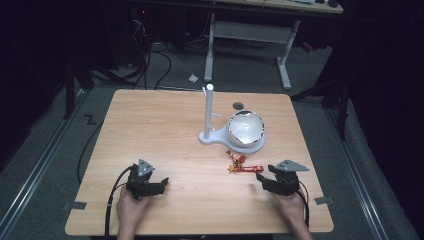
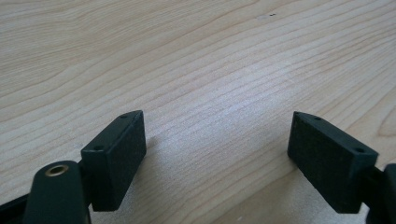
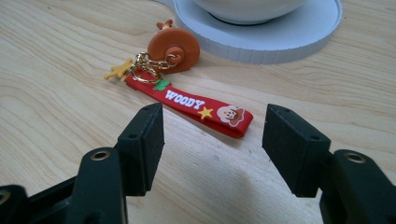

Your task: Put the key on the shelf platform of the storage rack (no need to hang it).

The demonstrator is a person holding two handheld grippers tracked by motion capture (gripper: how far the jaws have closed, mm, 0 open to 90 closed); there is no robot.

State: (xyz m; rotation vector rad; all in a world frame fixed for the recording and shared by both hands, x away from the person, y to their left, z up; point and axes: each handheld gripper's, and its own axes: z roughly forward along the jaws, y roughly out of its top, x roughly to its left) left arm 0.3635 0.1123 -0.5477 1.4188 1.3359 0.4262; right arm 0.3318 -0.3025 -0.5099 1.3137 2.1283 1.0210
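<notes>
Centrally in the right gripper view, a red Woody keychain strap (image 3: 205, 110) is seen flat on the wooden table (image 3: 56, 107), just beyond the right gripper (image 3: 212, 135), whose jaws are spread and empty. At lower left of the high view, the left gripper (image 1: 161, 182) is held spread over bare wood.

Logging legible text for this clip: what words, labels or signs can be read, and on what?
"WOODY" in white letters on the red strap of the keychain, read in the right gripper view.
High view: the strap's print is too small to read.
No other text is legible.
</notes>
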